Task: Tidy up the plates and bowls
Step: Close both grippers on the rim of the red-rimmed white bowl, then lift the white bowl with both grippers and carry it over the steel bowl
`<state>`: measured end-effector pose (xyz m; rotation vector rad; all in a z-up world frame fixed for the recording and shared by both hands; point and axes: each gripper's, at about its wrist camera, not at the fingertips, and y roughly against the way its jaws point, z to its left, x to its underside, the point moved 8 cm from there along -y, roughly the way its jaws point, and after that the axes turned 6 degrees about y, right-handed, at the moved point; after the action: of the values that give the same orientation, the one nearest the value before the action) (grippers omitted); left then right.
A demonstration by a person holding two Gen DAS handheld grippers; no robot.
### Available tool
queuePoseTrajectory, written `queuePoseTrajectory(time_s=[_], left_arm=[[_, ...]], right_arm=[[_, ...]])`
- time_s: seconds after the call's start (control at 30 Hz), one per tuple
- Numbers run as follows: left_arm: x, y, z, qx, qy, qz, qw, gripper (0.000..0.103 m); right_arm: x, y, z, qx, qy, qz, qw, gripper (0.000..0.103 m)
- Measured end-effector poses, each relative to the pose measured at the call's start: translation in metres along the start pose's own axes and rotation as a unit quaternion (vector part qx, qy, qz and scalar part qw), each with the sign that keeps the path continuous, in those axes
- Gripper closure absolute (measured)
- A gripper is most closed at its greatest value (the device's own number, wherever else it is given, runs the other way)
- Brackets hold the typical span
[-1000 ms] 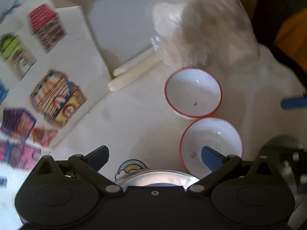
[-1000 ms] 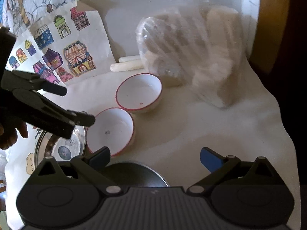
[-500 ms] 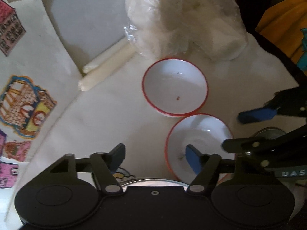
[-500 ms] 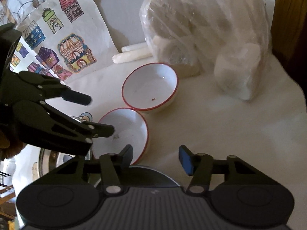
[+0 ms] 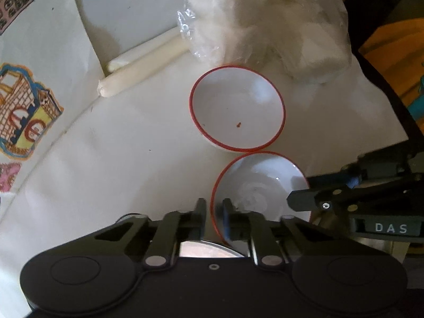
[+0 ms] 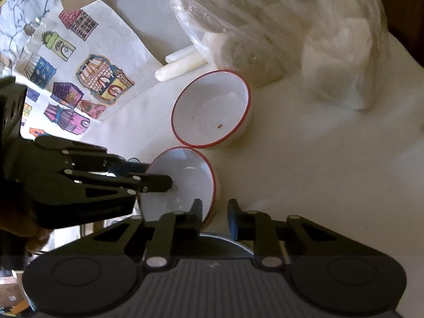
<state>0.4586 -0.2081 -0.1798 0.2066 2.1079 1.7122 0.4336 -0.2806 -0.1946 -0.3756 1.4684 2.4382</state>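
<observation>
Two white bowls with red rims sit touching on a white cloth. The near bowl point(image 5: 261, 185) point(image 6: 185, 172) has both grippers on it. My left gripper point(image 5: 214, 209) point(image 6: 169, 182) is shut on its left rim, pointing steeply down. My right gripper point(image 6: 215, 210) point(image 5: 291, 198) has the right rim and wall between its fingers, jaws closing, pads against the wall. The far bowl point(image 5: 238, 111) point(image 6: 212, 111) stands free, with a small red speck inside. A steel plate point(image 5: 201, 249) shows under the left gripper, and another steel plate point(image 6: 225, 239) lies under the right one.
A clear plastic bag point(image 5: 265, 21) point(image 6: 291, 39) of white lumps stands just behind the far bowl. Two white sticks point(image 5: 143, 66) point(image 6: 180, 65) lie to its left. Paper with coloured house drawings point(image 6: 87, 61) point(image 5: 23, 106) leans at the left. The table edge point(image 5: 384, 111) runs along the right.
Both grippers came down onto the near bowl and their jaws went from wide open to closed on its opposite rims. The bowls have stayed where they were.
</observation>
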Motion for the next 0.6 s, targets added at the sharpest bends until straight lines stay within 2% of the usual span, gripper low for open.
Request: queuePoseTrajectory(time_s=[0.27, 0.6], left_arm=[[0.000, 0.011, 0.002, -0.016, 0.051, 0.001, 0.9986, 0.098], [-0.004, 0.041, -0.007, -0.041, 0.072, -0.048, 0.9954, 0.099]], right_arm=[[0.001, 0.003, -0.002, -0.002, -0.014, -0.005, 1.000, 0.093], [-0.004, 0.020, -0.003, -0.014, -0.007, -0.041, 0.999, 0.095]])
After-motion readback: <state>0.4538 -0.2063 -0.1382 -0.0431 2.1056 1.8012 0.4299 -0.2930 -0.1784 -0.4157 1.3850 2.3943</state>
